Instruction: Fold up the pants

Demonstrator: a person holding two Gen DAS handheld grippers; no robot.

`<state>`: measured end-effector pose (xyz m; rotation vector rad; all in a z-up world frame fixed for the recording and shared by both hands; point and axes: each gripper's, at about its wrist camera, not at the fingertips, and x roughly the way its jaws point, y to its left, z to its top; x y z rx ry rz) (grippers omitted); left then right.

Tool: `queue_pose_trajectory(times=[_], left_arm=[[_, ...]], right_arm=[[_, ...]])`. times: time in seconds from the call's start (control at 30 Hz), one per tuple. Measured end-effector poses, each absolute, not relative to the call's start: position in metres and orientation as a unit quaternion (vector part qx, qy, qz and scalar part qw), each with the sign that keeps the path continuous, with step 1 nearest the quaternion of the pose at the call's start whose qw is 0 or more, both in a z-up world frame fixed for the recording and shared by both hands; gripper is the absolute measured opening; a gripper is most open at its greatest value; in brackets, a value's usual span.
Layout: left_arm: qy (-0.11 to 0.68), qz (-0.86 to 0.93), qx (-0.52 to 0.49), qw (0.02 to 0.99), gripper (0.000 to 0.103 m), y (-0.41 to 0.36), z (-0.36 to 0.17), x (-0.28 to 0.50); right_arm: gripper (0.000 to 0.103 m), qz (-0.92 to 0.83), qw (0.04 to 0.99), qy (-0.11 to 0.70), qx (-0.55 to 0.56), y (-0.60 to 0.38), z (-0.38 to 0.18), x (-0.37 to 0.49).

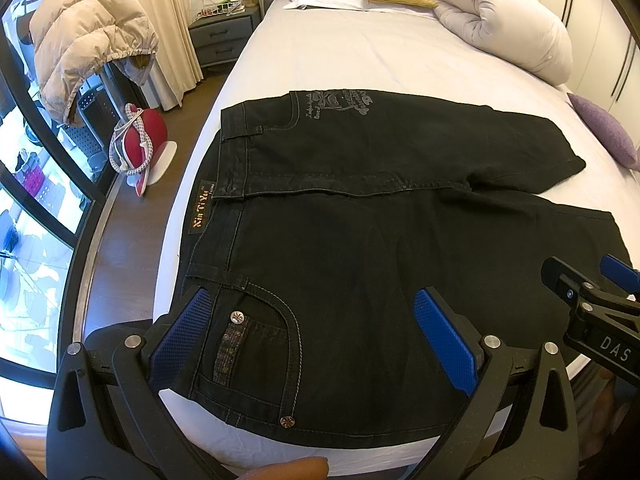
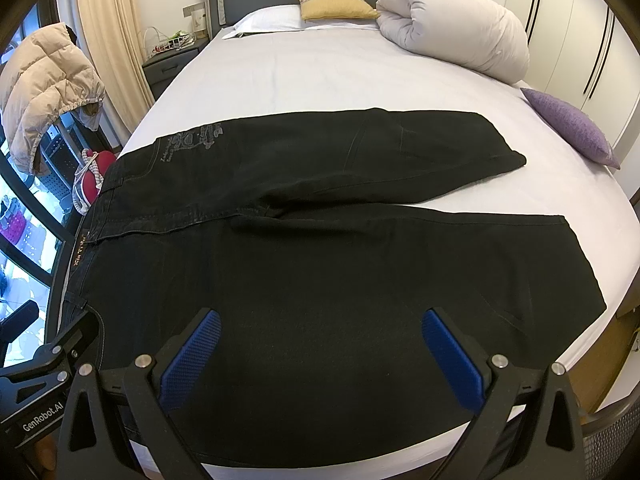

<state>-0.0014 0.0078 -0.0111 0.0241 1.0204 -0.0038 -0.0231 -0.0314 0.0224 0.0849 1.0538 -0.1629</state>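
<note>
Black pants (image 1: 360, 240) lie flat across the near end of the white bed (image 1: 340, 56), waistband at the left, both legs spread toward the right. They also show in the right wrist view (image 2: 340, 248). My left gripper (image 1: 316, 328) is open and empty, just above the near front pocket by the waistband. My right gripper (image 2: 320, 344) is open and empty, above the near leg's thigh. The right gripper also shows at the right edge of the left wrist view (image 1: 592, 292).
A rolled white duvet (image 2: 452, 28), a yellow cushion (image 2: 336, 4) and a white pillow (image 2: 272, 20) lie at the headboard. A purple cushion (image 2: 568, 124) sits at the bed's right edge. A puffer jacket (image 1: 88, 36), a red item (image 1: 140, 140) and a nightstand (image 1: 224, 36) stand left of the bed.
</note>
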Motion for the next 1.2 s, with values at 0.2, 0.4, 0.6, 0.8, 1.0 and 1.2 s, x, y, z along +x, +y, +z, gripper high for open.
queue_pose_trajectory(times=[0.2, 0.4, 0.6, 0.8, 1.0, 1.2], left_arm=[[0.483, 0.006, 0.019, 0.875, 0.103, 0.007, -0.010, -0.003], [0.465, -0.002, 0.022, 0.885, 0.103, 0.003, -0.006, 0.000], [0.464, -0.036, -0.014, 0.885, 0.103, 0.019, -0.001, 0.028], [0.402, -0.045, 0.056, 0.913, 0.103, 0.018, 0.017, 0.066], [0.430, 0.002, 0.077, 0.899, 0.103, 0.018, 0.017, 0.119], [0.441, -0.021, 0.074, 0.894, 0.103, 0.026, 0.007, 0.216]], right_arm=[[0.103, -0.077, 0.860, 0.503, 0.042, -0.030, 0.020, -0.024], [0.103, -0.073, 0.860, 0.503, 0.046, -0.037, 0.018, -0.021], [0.103, -0.067, 0.877, 0.475, 0.033, -0.054, 0.030, -0.006], [0.103, -0.039, 0.902, 0.429, 0.041, -0.083, 0.053, 0.029], [0.103, -0.005, 0.907, 0.416, 0.060, -0.104, 0.052, 0.061], [0.102, 0.013, 0.897, 0.442, 0.029, -0.112, 0.035, 0.094]])
